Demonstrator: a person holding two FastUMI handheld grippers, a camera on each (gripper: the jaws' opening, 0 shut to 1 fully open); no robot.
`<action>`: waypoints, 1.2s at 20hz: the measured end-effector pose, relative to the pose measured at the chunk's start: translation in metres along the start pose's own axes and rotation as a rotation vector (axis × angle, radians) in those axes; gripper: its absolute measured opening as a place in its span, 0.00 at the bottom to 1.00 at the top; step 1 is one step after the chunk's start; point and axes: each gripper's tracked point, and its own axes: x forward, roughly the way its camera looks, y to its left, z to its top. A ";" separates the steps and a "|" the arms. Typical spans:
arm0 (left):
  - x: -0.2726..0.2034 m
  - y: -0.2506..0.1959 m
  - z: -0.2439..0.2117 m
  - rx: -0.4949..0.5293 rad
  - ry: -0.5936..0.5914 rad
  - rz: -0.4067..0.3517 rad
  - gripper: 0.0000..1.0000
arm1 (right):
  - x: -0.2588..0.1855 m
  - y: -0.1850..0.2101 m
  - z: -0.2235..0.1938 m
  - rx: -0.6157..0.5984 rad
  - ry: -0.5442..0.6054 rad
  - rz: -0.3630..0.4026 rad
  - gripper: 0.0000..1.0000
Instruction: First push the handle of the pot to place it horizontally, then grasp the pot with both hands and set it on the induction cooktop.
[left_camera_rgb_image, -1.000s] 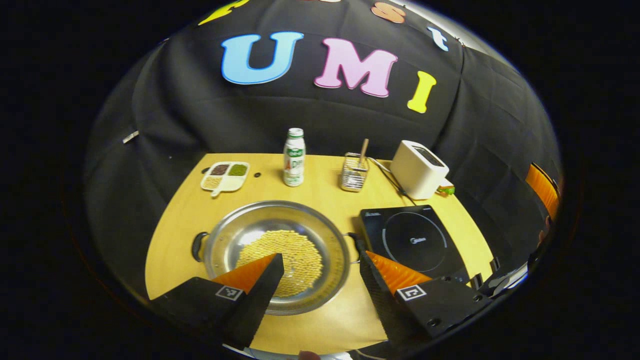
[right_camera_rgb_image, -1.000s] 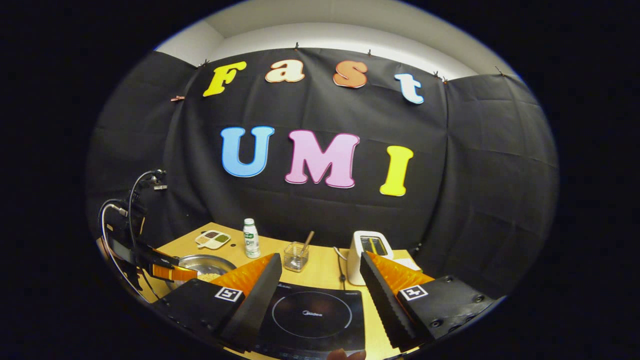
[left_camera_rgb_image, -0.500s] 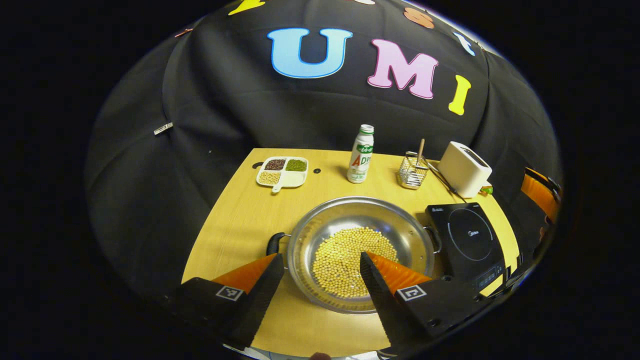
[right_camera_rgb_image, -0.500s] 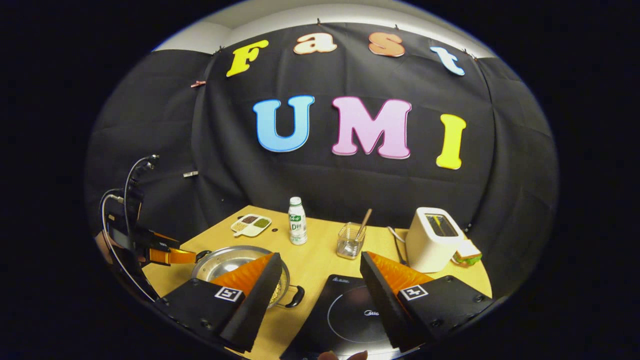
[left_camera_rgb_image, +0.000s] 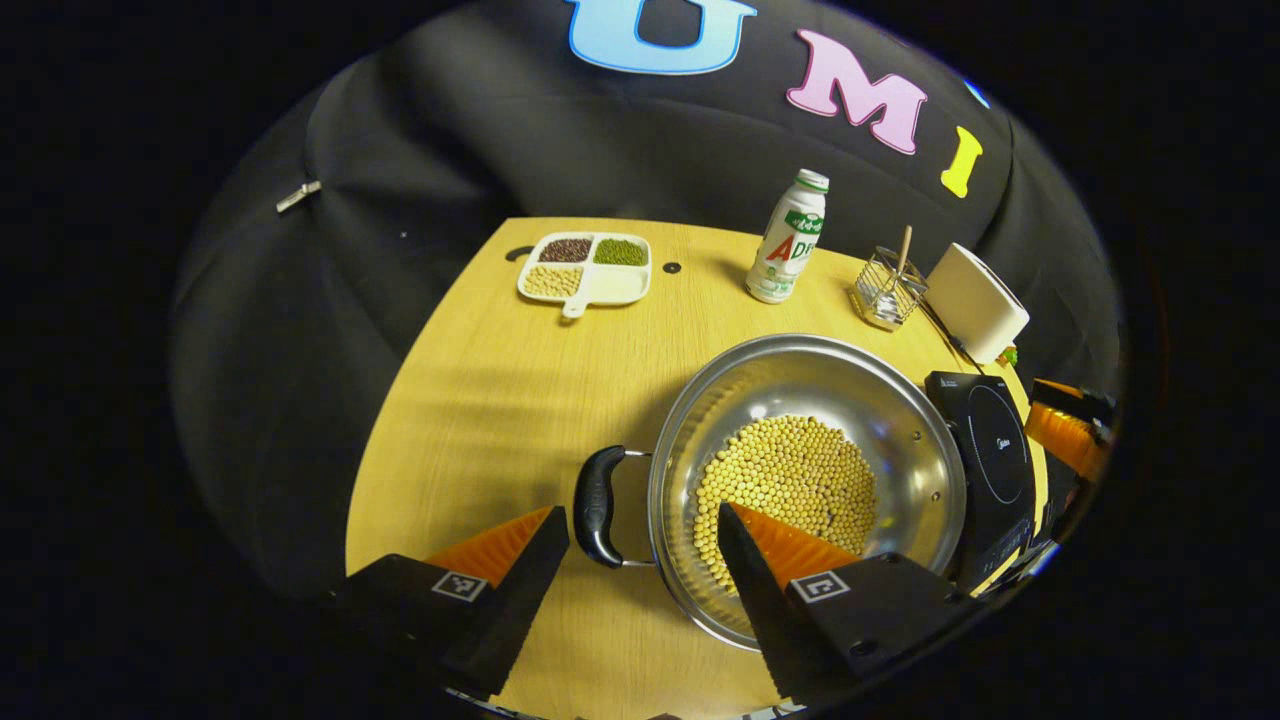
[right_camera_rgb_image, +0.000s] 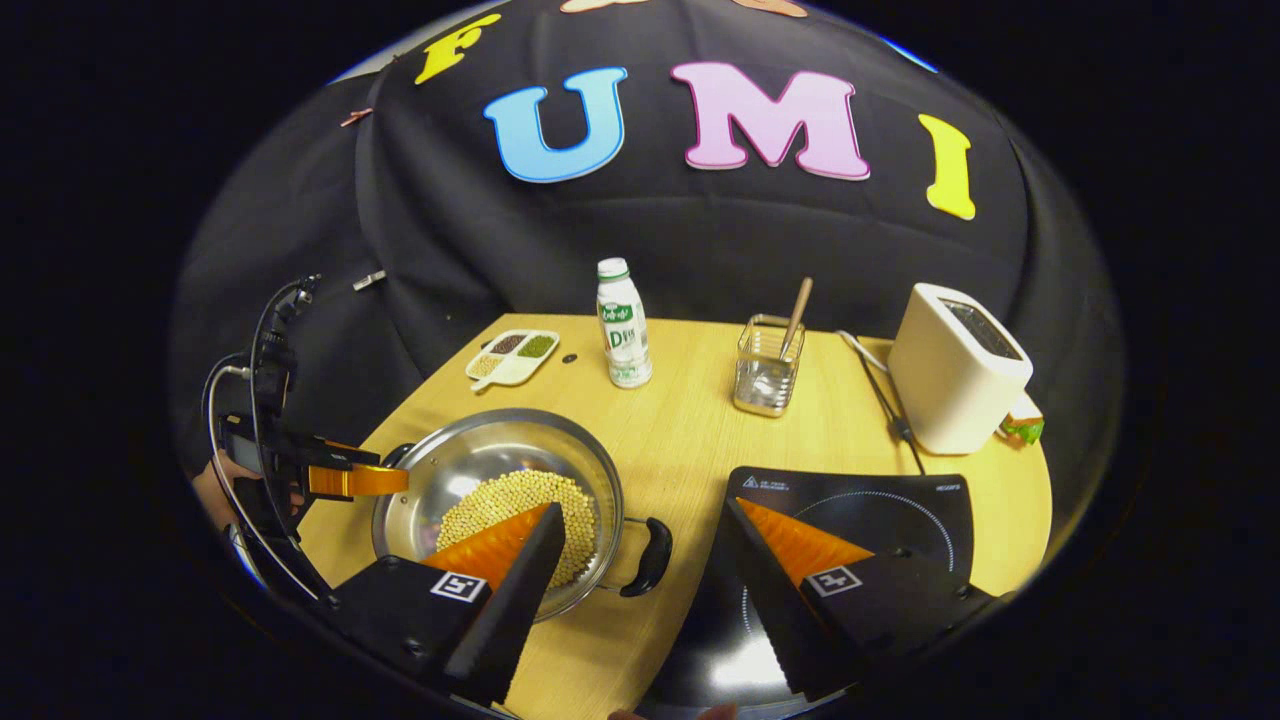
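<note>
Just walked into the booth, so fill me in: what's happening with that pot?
A person holds a gripper in each hand near a steel pot of yellow beans on the wooden table. The left gripper is open around the pot's left handle; the right gripper is open around its right handle. The pot sits beside the induction cooktop, not yet lifted.

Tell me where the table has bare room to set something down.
The widest bare patch lies left of the pot, between its black handle and the divided snack tray. A smaller strip runs between the pot and the bottle. The right side is crowded: induction cooktop, toaster, wire holder.
</note>
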 end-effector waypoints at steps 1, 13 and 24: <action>0.010 0.002 0.001 0.002 0.009 0.000 0.94 | 0.009 0.001 -0.005 0.009 0.028 0.001 1.00; 0.049 0.013 0.001 0.028 0.055 0.040 0.76 | 0.076 0.007 -0.072 0.066 0.260 -0.032 0.85; 0.047 0.009 -0.008 0.007 0.074 0.037 0.62 | 0.084 0.004 -0.081 0.094 0.308 -0.073 0.55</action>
